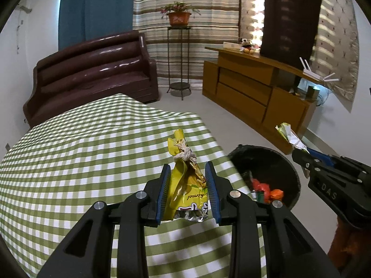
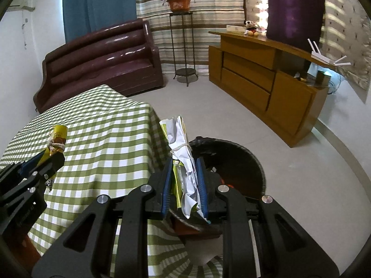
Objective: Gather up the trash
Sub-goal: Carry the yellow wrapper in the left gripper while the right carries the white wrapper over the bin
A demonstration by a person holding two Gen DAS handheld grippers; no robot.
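My left gripper (image 1: 187,165) is shut on a yellow snack wrapper (image 1: 185,180) tied with twine, held above the checked tablecloth (image 1: 81,153) near its right edge. My right gripper (image 2: 185,161) is shut on a white and green crumpled paper wrapper (image 2: 183,150) tied with string, held over the near rim of the black trash bin (image 2: 241,164). The bin (image 1: 278,164) stands on the floor beside the table and holds red and orange trash (image 1: 266,191). The right gripper with its wrapper (image 1: 288,136) shows at the right of the left wrist view. The left gripper's wrapper (image 2: 56,139) shows at the left of the right wrist view.
A brown leather sofa (image 1: 92,74) stands beyond the table. A wooden sideboard (image 1: 255,88) runs along the right wall with a router (image 1: 313,71) on it. A metal plant stand (image 1: 179,58) with a potted plant stands by the curtains. Grey floor lies between.
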